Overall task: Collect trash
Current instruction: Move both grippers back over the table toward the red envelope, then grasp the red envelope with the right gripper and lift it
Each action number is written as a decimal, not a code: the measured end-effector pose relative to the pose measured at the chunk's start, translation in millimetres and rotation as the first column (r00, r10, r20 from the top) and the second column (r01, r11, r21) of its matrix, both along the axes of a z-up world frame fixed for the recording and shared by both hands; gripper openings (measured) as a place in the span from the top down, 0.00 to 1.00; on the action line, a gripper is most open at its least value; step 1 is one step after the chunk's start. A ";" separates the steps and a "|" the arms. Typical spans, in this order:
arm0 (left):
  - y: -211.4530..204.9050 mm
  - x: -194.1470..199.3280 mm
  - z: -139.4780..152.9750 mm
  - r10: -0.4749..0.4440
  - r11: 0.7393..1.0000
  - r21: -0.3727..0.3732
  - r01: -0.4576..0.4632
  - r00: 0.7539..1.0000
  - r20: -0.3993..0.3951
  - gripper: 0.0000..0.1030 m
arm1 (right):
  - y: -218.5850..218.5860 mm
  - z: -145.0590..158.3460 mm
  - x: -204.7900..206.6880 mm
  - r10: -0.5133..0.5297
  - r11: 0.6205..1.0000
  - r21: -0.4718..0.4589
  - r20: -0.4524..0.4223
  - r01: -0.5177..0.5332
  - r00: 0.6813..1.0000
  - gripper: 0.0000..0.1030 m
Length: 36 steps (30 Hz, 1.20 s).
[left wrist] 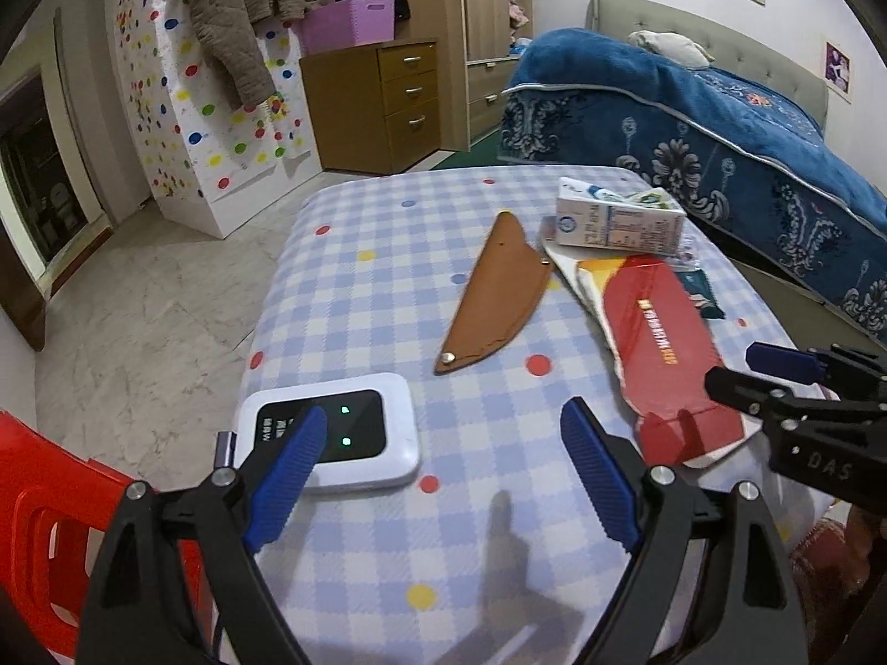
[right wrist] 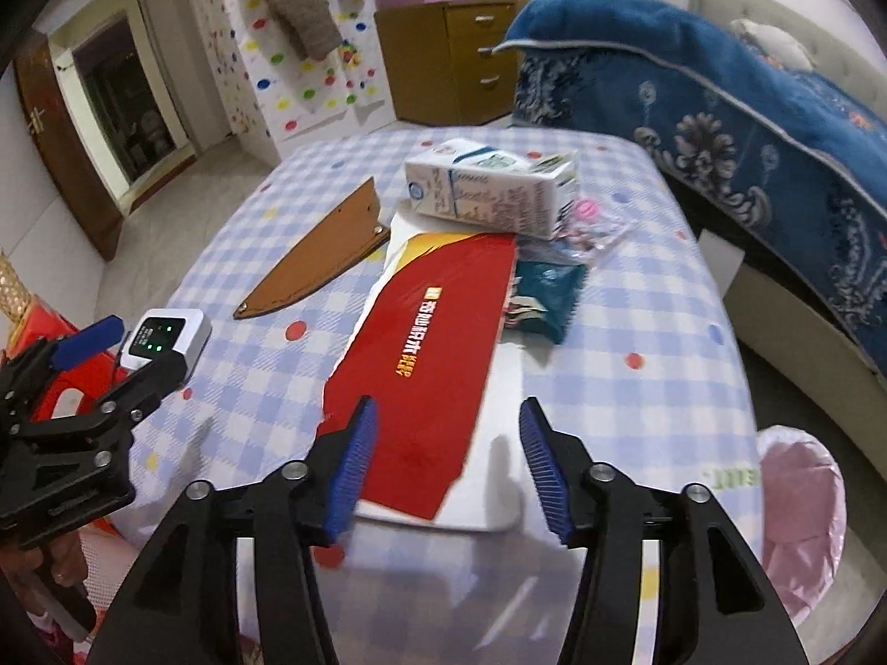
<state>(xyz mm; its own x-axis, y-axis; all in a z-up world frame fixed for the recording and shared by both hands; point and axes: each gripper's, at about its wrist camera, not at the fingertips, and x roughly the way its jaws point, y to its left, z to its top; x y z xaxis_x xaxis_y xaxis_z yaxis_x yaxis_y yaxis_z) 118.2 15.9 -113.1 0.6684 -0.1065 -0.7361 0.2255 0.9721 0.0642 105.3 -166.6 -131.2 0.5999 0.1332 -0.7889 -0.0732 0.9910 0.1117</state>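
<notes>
A flattened red and white carton lies on the checked table, also in the left wrist view. A white milk carton lies on its far end, also seen from the left. A teal wrapper and clear plastic scrap lie beside them. My right gripper is open, its jaws either side of the red carton's near end. My left gripper is open and empty above the table.
A brown leather sheath and a white device with green lights lie on the table. A pink-lined bin stands at the table's right. A red stool is at the left, a bed with blue blanket behind.
</notes>
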 end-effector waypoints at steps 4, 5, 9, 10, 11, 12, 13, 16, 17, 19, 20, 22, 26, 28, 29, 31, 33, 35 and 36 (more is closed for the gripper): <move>3.9 5.0 -4.0 0.008 1.000 -0.003 -0.008 1.000 -0.010 0.18 | 6.1 -9.9 13.4 0.007 1.000 -0.005 -0.024 -0.008 1.000 0.41; 4.1 5.6 -5.0 0.008 1.000 -0.003 -0.008 1.000 -0.012 0.18 | 8.2 -12.8 16.8 0.009 1.000 -0.008 -0.032 -0.009 0.999 0.41; 4.4 5.5 -7.8 0.004 1.000 -0.005 -0.004 1.000 -0.019 0.18 | 14.5 -15.8 21.3 0.008 0.999 -0.037 -0.032 -0.009 0.999 0.42; 3.9 5.3 -8.0 0.004 1.000 -0.005 -0.004 1.000 -0.020 0.18 | 15.9 -14.7 21.1 0.007 0.999 -0.043 -0.029 -0.009 1.000 0.47; 4.3 5.2 -8.0 0.003 1.000 -0.005 -0.003 1.000 -0.020 0.18 | 17.0 -13.4 20.8 0.006 0.999 -0.053 -0.024 -0.007 1.000 0.55; 4.7 5.0 -8.1 0.002 1.000 -0.005 -0.003 1.000 -0.021 0.18 | 18.1 -11.6 19.8 0.002 0.998 -0.067 -0.017 -0.003 1.000 0.58; 4.9 4.6 -8.0 0.003 1.000 -0.006 -0.003 1.000 -0.021 0.18 | 18.3 -9.7 18.8 -0.001 0.997 -0.073 -0.009 0.000 1.000 0.64; 5.5 2.5 -6.9 0.005 1.000 -0.010 -0.005 1.000 -0.016 0.18 | 15.8 0.3 13.9 -0.010 0.998 -0.070 0.022 0.012 1.000 0.81; 5.4 1.2 -6.3 0.006 1.000 -0.010 -0.006 1.000 -0.014 0.18 | 14.4 5.0 11.8 -0.012 0.998 -0.062 0.035 0.014 0.999 0.85; 5.9 -1.3 -4.2 0.006 1.000 -0.012 -0.006 1.000 -0.009 0.18 | 11.7 15.1 8.5 -0.012 0.999 -0.041 0.060 0.014 0.998 0.90; 6.1 -2.6 -2.8 0.006 1.000 -0.013 -0.006 1.000 -0.006 0.18 | 11.4 21.1 5.0 -0.013 0.999 -0.036 0.080 0.016 0.997 0.92; 6.6 -5.4 -0.1 0.006 1.000 -0.016 -0.006 1.000 0.000 0.18 | 11.7 32.7 -0.4 -0.006 1.000 -0.024 0.112 0.009 0.994 0.98; 6.5 -10.2 5.2 0.004 1.000 -0.016 -0.004 1.000 0.007 0.18 | 9.3 57.1 -15.5 -0.007 1.000 -0.019 0.183 0.011 0.983 1.00; 5.6 -12.0 6.3 0.003 1.000 -0.017 -0.003 1.000 0.008 0.18 | 5.0 64.5 -21.7 -0.013 1.000 -0.007 0.199 0.015 0.980 1.00; 5.0 -12.4 6.7 0.003 1.000 -0.018 -0.003 1.000 0.005 0.18 | 2.3 68.1 -24.8 -0.018 1.000 -0.003 0.206 0.019 0.978 1.00; 3.0 -12.9 6.6 0.000 1.000 -0.019 0.000 1.000 0.003 0.18 | -4.8 73.2 -30.7 -0.025 1.000 0.013 0.213 0.023 0.977 1.00; 0.5 -12.6 6.3 -0.005 1.000 -0.015 0.005 1.000 0.000 0.18 | -13.2 78.1 -37.2 -0.041 0.999 0.027 0.223 0.036 0.974 1.00; -3.3 -12.3 4.9 -0.010 1.000 -0.013 0.010 1.000 -0.006 0.18 | -22.7 82.1 -44.1 -0.064 0.998 0.008 0.241 0.064 0.968 1.00; -5.8 -11.8 4.1 -0.014 1.000 -0.014 0.013 1.000 -0.010 0.18 | -26.9 82.9 -47.0 -0.075 0.997 -0.005 0.246 0.079 0.966 1.00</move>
<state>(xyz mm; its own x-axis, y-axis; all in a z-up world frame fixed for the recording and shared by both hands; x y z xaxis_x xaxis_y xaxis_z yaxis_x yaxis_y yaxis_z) 106.4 10.2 -109.0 0.6596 -0.1255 -0.7411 0.2392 0.9698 0.0486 58.3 -193.5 -48.3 0.7835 0.0684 -0.6176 -0.0198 0.9962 0.0851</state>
